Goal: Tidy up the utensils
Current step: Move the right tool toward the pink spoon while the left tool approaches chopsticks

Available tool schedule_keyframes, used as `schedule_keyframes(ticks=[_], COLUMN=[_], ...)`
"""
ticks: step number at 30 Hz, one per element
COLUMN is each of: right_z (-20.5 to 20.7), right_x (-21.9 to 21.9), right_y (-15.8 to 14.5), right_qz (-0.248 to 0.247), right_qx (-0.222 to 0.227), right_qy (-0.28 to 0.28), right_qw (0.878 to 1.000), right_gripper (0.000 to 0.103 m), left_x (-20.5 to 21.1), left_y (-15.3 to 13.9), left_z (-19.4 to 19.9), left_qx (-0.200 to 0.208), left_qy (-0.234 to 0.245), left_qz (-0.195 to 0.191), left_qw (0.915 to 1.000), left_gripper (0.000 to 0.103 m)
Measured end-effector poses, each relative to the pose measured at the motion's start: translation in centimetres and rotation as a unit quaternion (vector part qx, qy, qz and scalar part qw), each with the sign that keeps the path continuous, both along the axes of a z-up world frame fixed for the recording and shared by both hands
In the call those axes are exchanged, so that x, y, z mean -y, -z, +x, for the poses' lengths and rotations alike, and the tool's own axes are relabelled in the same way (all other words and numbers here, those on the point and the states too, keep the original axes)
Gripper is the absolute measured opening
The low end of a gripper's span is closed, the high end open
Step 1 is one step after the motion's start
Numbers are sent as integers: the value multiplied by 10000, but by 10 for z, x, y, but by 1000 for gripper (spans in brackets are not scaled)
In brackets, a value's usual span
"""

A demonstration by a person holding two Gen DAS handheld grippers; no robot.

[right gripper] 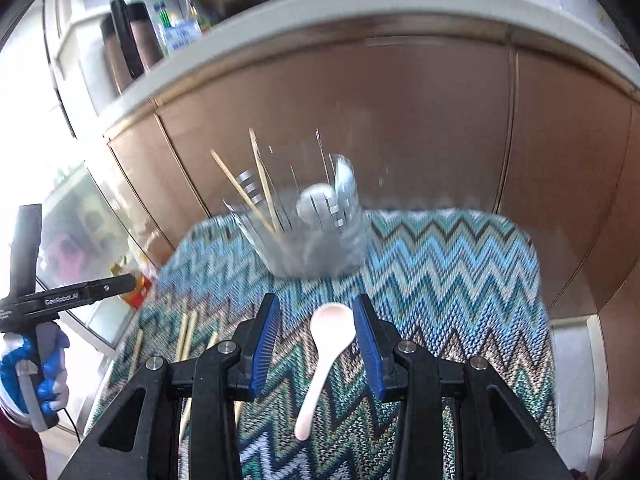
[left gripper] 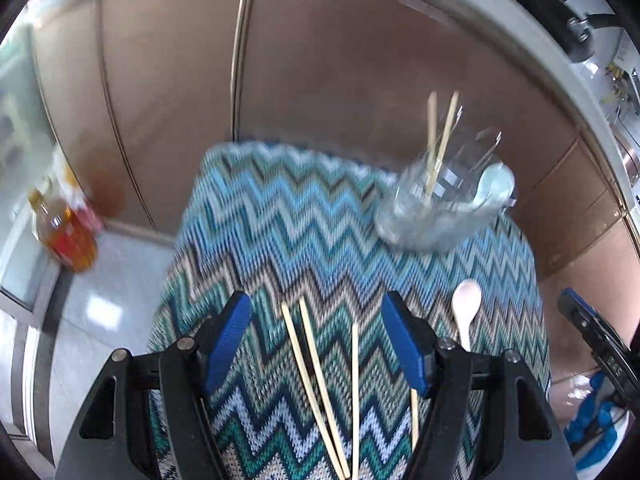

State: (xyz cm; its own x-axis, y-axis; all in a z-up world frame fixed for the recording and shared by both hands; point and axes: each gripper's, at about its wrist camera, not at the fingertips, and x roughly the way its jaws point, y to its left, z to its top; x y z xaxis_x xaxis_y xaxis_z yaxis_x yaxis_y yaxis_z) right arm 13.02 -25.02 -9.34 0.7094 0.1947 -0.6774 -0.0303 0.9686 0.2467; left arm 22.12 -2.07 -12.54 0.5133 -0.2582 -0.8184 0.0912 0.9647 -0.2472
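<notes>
loose on the cloth: four chopsticks (left gripper: 316, 384) counted in the left wrist view, three lying between the left gripper (left gripper: 316, 340) fingers, a fourth partly hidden under its right finger. one white spoon (right gripper: 326, 354), bowl toward the jar, lying between the right gripper (right gripper: 316, 340) fingers.

clear jar (right gripper: 308, 236) stands at the far part of the cloth, blurred. inside: two chopsticks (right gripper: 256, 188) leaning out, one pale spoon (left gripper: 494, 186); anything more cannot be told.

left gripper: jaws wide apart, nothing held, pads clear of the sticks. right gripper: jaws partly apart, spoon between them, pads not pressing on it.

surface: zigzag knit cloth (left gripper: 280, 220), blue, teal, grey, covering a small table. behind it brown cabinet doors (right gripper: 400, 120) under a pale counter edge (right gripper: 360, 12). on the counter, dark cylinders and bottles. amber bottle (left gripper: 66, 236) on pale floor tiles, left. a blue-gloved hand (right gripper: 24, 376) holds the other gripper's handle.
</notes>
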Motion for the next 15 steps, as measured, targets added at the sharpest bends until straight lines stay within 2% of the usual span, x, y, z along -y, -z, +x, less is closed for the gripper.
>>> schedule_keyframes(ticks=[2, 7, 11, 15], right_z=[7, 20, 28, 37], right_x=[-1, -3, -3, -1], right_y=[10, 31, 41, 52], right_qz=[-14, -42, -77, -88], right_qx=[-144, -450, -633, -791], right_qy=[-34, -100, -129, -169], right_qw=[9999, 9989, 9979, 9967], right_gripper=[36, 36, 35, 35], left_x=[1, 4, 12, 17], left_y=[14, 40, 51, 63], left_z=[3, 14, 22, 33], left_qx=[-260, -753, -982, -1186], left_qy=[50, 243, 352, 347], left_qz=[-78, -433, -560, -637], left_qw=[9996, 9959, 9930, 9903], left_gripper=[62, 39, 36, 28])
